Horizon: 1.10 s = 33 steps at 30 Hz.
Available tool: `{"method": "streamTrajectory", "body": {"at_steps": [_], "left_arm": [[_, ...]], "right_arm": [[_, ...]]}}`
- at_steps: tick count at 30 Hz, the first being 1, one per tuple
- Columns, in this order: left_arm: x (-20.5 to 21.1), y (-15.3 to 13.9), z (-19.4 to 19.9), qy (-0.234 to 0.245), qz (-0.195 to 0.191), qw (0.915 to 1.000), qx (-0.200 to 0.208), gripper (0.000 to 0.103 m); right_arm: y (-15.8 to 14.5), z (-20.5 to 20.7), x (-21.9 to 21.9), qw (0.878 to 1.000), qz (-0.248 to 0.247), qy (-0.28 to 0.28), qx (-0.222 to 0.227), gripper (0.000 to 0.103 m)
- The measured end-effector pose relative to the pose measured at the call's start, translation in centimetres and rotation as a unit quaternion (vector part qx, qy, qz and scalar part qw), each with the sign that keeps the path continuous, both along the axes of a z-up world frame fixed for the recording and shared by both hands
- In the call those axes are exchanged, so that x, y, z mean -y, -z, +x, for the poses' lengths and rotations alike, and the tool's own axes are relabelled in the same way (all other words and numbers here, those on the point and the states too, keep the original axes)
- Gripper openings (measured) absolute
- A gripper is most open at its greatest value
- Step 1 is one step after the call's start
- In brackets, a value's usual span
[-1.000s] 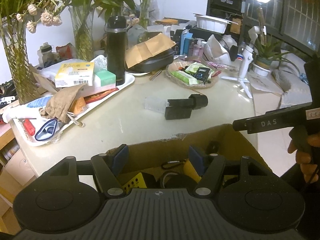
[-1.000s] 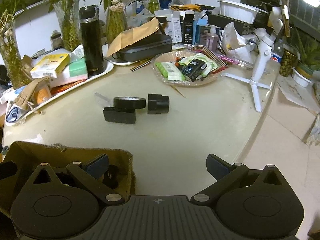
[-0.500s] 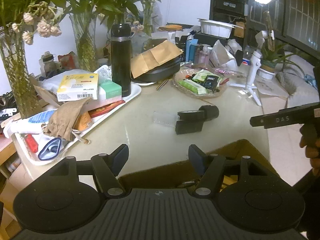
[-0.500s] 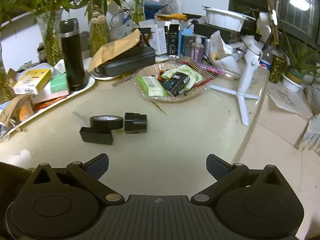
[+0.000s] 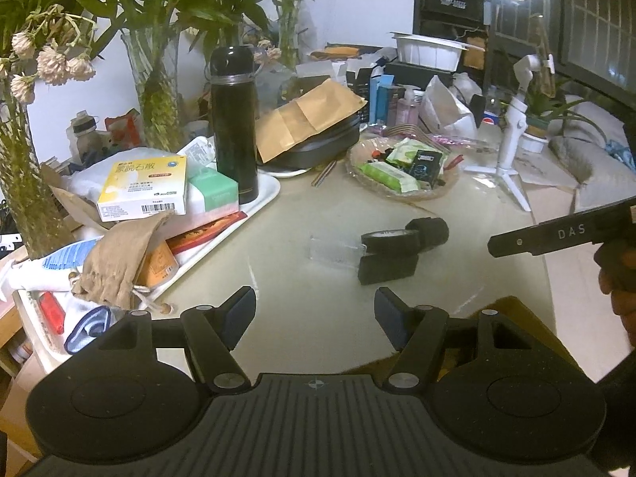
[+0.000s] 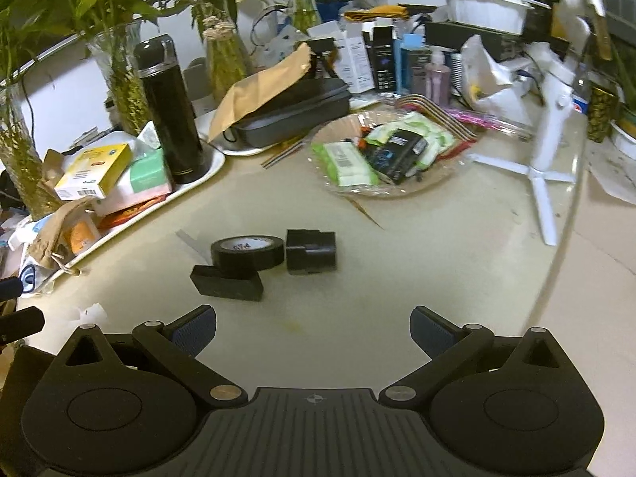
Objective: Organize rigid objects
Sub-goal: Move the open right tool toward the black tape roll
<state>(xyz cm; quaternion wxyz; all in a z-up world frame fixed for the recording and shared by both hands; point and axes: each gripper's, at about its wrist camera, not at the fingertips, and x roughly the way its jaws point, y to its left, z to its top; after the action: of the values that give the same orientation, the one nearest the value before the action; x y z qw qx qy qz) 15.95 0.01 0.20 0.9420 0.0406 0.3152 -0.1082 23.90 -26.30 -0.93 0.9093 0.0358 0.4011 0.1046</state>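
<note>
Both claws tilt downward with jaws apart and empty: left claw [image 5: 314, 310], right claw [image 6: 312, 328].

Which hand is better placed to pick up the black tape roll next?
Right, probably. Its open tongs face the tape roll almost centrally; from the left tongs, also empty, the roll sits off toward the right.

A black flask [image 5: 233, 123] stands upright on a white tray [image 5: 267, 192] along the table's [image 6: 417, 262] left edge, beside a yellow box [image 5: 145, 185]. Toward the far edge, a shallow basket [image 6: 381, 192] holds green packets, and a white tripod stand [image 6: 550, 135] rises near the right edge.
</note>
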Motion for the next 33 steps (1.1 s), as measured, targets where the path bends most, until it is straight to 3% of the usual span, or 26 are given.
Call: {"method": "streamTrajectory", "body": {"at_steps": [9,12,17,21,33], "left_arm": [[-0.4,0.4,1.2,-0.008,0.002,0.9999,-0.010,0.065],[-0.6,0.5,1.2,-0.010,-0.001,0.9998,-0.015,0.065],[-1.0,0.4,1.2,-0.006,-0.015,0.9996,-0.023,0.065],[-0.9,0.1,1.3,-0.004,-0.024,0.9994,-0.025,0.065],[-0.7,0.3,1.6,0.005,-0.026,0.9992,-0.030,0.065]], "right_arm": [[1.1,3.7,-1.3,1.000,-0.005,-0.007,0.000,0.102],[1.6,5.1,-1.5,1.000,-0.007,-0.004,-0.008,0.094],[2.1,6.5,-1.7,1.000,-0.013,-0.001,-0.015,0.091],[2.8,7.8,-1.6,1.000,-0.009,0.005,-0.029,0.080],[4.7,10.5,-2.2,0.998,-0.020,0.007,-0.058,0.066]]}}
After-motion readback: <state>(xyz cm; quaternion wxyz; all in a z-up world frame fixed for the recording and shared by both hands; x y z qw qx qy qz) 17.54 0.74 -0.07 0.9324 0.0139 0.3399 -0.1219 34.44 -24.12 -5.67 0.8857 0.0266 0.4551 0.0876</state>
